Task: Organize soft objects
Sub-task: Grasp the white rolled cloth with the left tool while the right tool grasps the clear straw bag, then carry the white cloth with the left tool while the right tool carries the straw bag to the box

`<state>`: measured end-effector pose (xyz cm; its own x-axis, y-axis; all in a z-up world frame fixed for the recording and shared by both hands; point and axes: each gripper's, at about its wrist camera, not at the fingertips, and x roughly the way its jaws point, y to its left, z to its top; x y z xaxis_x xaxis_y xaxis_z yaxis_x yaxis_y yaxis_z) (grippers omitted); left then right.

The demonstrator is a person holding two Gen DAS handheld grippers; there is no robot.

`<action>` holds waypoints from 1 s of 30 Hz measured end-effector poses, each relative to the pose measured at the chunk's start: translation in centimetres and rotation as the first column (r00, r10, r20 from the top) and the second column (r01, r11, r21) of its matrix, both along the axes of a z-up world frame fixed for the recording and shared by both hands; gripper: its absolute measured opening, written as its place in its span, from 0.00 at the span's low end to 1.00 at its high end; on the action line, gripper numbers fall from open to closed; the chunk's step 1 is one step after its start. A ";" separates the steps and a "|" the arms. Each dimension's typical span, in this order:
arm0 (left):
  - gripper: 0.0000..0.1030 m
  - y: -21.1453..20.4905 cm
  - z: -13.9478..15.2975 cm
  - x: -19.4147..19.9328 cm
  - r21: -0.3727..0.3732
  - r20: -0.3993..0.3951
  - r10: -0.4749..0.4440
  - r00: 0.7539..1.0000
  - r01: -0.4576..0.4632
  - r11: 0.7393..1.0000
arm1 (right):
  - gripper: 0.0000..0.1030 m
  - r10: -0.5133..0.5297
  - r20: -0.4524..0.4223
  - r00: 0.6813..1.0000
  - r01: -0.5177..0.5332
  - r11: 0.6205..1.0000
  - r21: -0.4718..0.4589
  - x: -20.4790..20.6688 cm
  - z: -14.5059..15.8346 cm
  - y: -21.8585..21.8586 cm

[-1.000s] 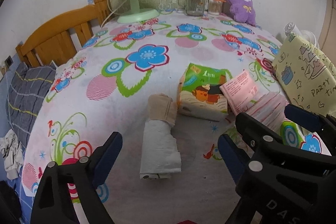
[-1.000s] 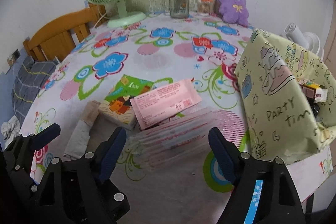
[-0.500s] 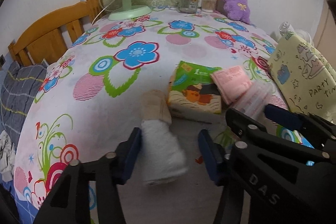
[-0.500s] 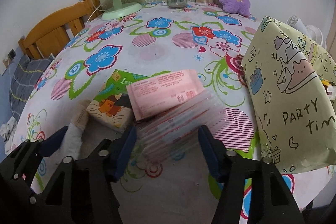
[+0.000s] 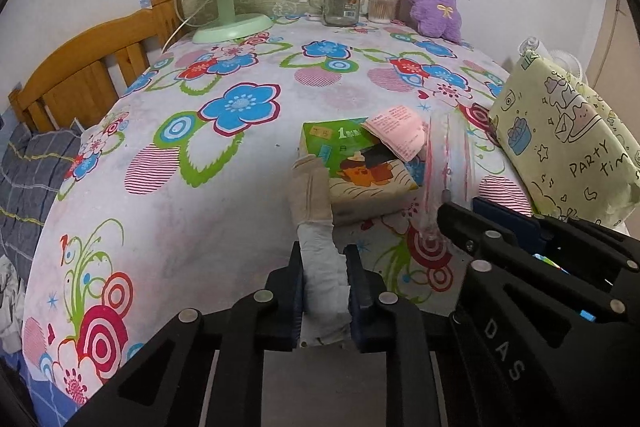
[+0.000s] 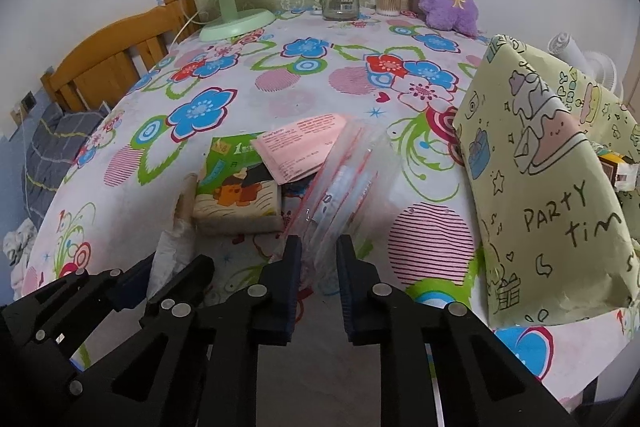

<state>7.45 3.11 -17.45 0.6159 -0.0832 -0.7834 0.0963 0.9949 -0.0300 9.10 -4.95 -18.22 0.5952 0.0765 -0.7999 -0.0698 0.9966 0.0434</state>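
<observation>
Left wrist view: the rolled white and beige cloth bundle (image 5: 320, 227) is being pinched at its near end by the left gripper (image 5: 323, 279), lower centre of frame, jaws pressed onto it. Being soft and light, it is likely being compressed; a mid-roll hold is judged firmer. In the right wrist view, the clear red-striped plastic bag (image 6: 344, 187) is being clamped by the right gripper (image 6: 318, 267); it is judged slippery and limp.

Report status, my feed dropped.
Left gripper shut on cloth roll. Right gripper shut on clear bag. Tissue pack between them.
</observation>
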 end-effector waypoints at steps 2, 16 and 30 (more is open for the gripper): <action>0.15 -0.1 0.2 -0.2 0.004 0.009 0.005 1.000 -0.005 1.000 | 0.18 0.001 0.008 1.000 -0.001 1.000 0.002 -0.2 0.2 -0.1; 0.15 -1.1 2.5 -1.3 0.005 0.067 0.001 0.998 -0.002 1.000 | 0.17 -0.007 0.072 0.997 0.006 1.000 0.016 -1.6 2.7 -1.1; 0.15 -1.9 6.1 -3.0 0.003 0.150 0.001 0.989 -0.002 1.000 | 0.17 -0.005 0.155 0.988 0.002 1.000 0.020 -3.3 6.5 -1.9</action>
